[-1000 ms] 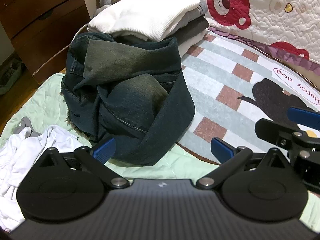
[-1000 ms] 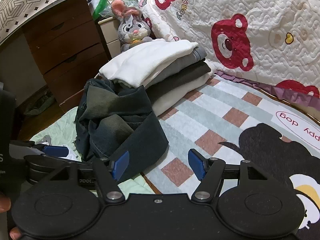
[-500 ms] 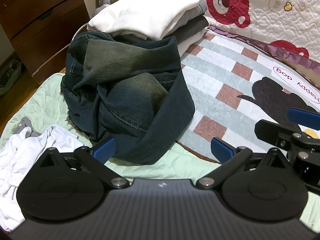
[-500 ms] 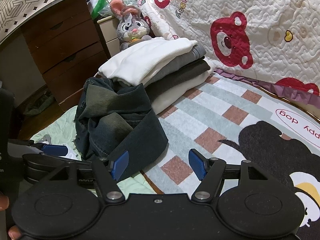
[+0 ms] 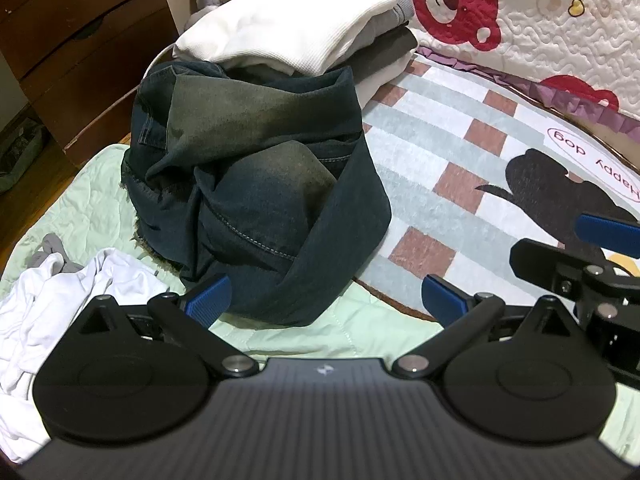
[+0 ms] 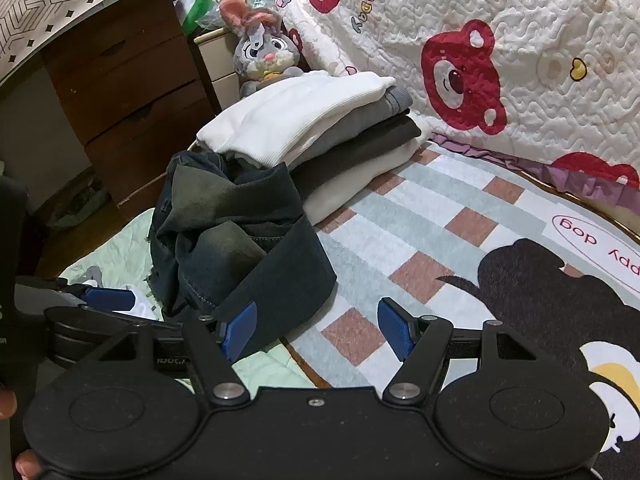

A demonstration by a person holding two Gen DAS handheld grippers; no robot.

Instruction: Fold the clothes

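We see a dark wooden dresser (image 6: 120,80) on a wood floor (image 5: 16,208) beside the bed, with a bear-print quilt (image 6: 500,60) rising behind a checked mat (image 6: 420,240).

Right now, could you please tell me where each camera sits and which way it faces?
Left wrist: rides the left tongs, facing the crumpled jeans and folded stack; open tongs, right tongs at its right edge.
Right wrist: rides the right tongs, facing the checked mat and bear quilt; open tongs, left tongs at left.
Shared: jeans, stack, mat.
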